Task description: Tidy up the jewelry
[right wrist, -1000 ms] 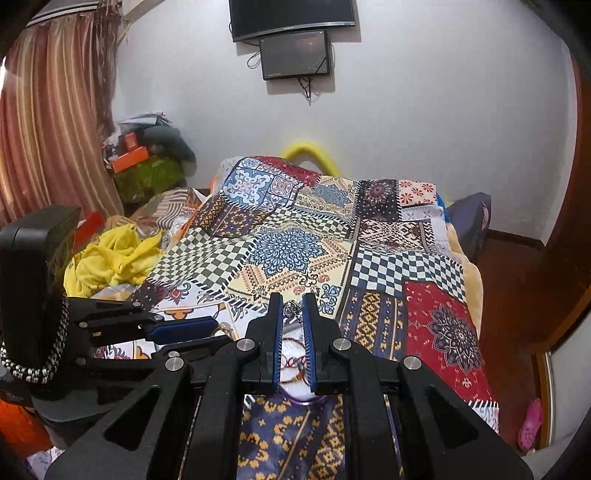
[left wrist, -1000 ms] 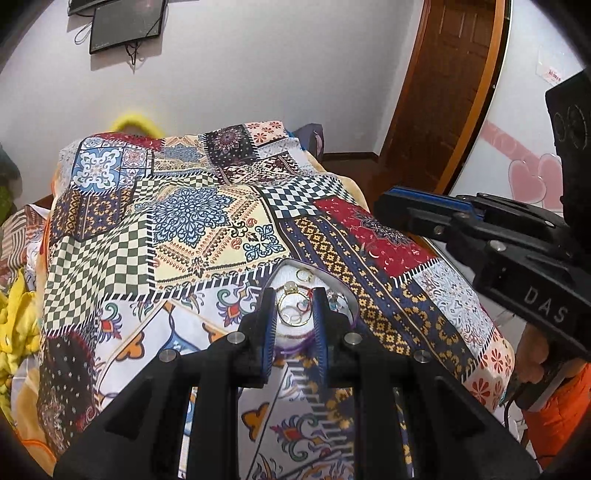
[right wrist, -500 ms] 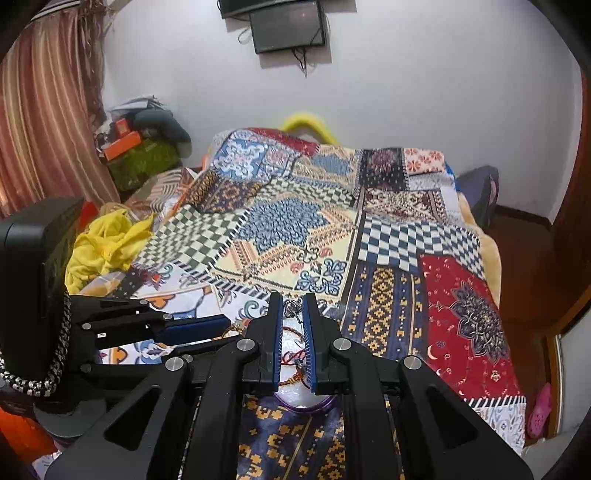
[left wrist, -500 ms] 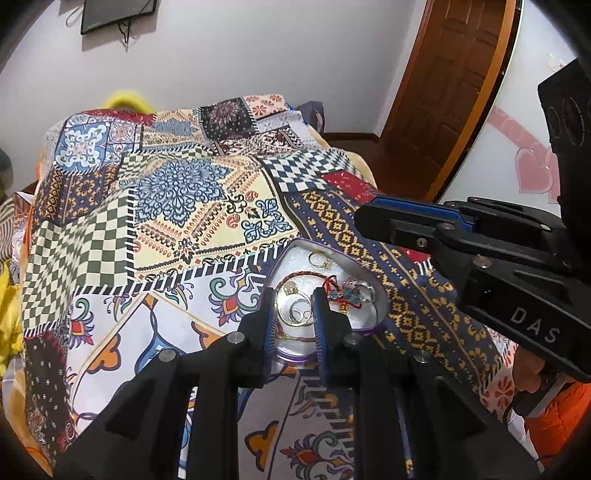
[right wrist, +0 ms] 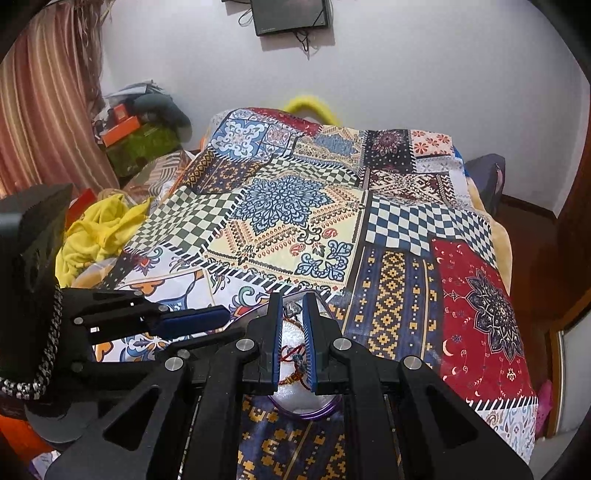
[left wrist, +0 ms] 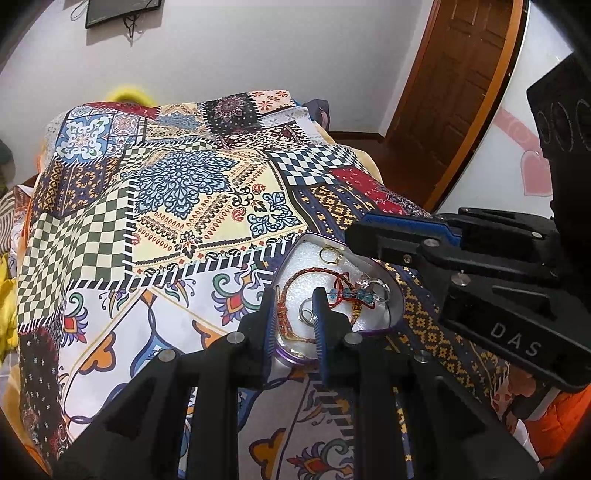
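A heart-shaped jewelry box (left wrist: 397,295) with a purple rim and white lining lies open on the patterned bedspread (left wrist: 192,206). It holds a red cord bracelet (left wrist: 317,275), a gold ring (left wrist: 330,255), silver rings (left wrist: 376,286) and a blue-beaded piece (left wrist: 349,294). My left gripper (left wrist: 294,295) hovers over the box's near left side, its jaws a narrow gap apart and holding nothing. My right gripper (right wrist: 293,302) hovers over the same box (right wrist: 306,411), its jaws nearly together and holding nothing. It shows from the side in the left wrist view (left wrist: 373,230).
The bedspread covers the whole bed. Yellow clothing (right wrist: 99,229) and clutter lie off the bed's left side. A wooden door (left wrist: 465,74) stands at the right. A wall screen (right wrist: 290,14) hangs above the bed's far end.
Both grippers have moved forward and down toward the box. The box now shows larger and more of its contents are visible. The jaw gaps look unchanged.
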Available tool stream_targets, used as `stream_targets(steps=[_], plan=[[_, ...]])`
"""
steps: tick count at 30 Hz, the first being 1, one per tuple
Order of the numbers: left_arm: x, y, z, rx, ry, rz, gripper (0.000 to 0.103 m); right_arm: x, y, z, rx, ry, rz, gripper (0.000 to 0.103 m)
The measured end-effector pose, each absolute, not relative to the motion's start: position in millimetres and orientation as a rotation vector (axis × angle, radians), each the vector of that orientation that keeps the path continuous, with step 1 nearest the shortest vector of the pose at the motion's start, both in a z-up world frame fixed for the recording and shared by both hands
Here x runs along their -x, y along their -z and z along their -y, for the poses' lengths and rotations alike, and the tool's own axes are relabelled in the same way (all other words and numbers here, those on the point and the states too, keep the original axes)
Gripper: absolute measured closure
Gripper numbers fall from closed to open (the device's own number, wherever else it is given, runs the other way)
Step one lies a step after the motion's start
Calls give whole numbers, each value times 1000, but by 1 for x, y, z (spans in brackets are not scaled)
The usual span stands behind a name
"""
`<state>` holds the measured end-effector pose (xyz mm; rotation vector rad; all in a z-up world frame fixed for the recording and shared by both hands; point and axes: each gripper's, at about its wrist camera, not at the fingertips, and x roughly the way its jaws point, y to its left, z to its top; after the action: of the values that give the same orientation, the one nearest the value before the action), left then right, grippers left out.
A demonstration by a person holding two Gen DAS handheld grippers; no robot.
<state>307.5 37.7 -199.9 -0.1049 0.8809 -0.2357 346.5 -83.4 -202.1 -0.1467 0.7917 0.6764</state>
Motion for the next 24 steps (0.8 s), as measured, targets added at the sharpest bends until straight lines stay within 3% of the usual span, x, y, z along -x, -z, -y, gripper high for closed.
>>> stream_targets(steps=[6,14,21,24], plan=[[-298,189,-41,108,229,-864,83,-341,194,91,138,-660,-779,82],[-274,157,-43,95,195,-789,77,-319,167,103,132,-639,-714,82],[-238,104,-44,100,154,-662,77,-282,126,122,118,-628,-598,82],[-211,74,-45,107,136,-579,73,-257,105,132,93,-635,-533,82]])
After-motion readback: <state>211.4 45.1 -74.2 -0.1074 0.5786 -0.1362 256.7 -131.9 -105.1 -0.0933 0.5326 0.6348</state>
